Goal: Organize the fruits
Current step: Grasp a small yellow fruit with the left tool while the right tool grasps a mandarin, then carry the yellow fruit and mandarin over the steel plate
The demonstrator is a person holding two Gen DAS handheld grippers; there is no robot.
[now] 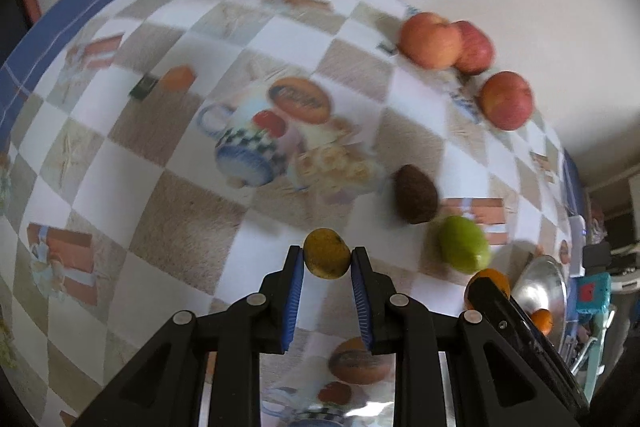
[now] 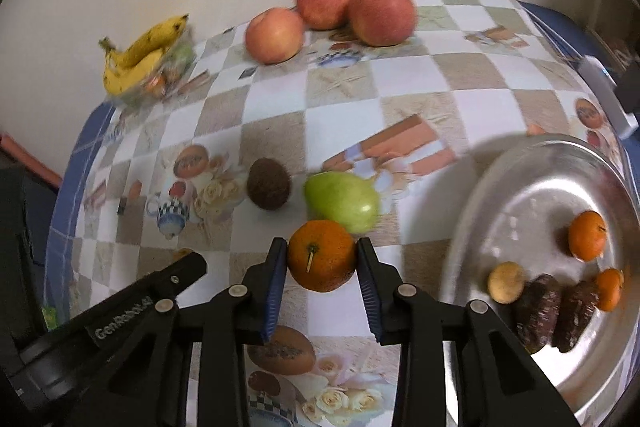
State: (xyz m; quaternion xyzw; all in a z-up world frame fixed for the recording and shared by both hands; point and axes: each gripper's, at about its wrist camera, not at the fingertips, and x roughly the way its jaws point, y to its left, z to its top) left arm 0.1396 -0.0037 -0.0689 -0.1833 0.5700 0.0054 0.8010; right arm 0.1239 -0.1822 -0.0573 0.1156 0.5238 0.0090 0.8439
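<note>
My left gripper (image 1: 326, 255) is shut on a small yellow-brown fruit (image 1: 327, 253), held above the checked tablecloth. My right gripper (image 2: 322, 255) is shut on an orange (image 2: 322, 255), just left of a silver metal plate (image 2: 520, 187). The plate holds two small oranges (image 2: 587, 235), a small tan fruit (image 2: 506, 282) and two dark brown fruits (image 2: 554, 311). A green pear (image 2: 342, 201) and a brown round fruit (image 2: 269, 189) lie on the cloth beyond the orange. Three apples (image 2: 382, 13) sit at the far edge. The right gripper with its orange (image 1: 489, 285) shows at the lower right of the left wrist view.
A bunch of bananas (image 2: 140, 53) rests on a clear container of fruit (image 2: 168, 79) at the table's far left corner. A white device (image 2: 608, 95) lies at the right edge. A wall runs behind the table. The left gripper's body (image 2: 120, 311) crosses the lower left of the right wrist view.
</note>
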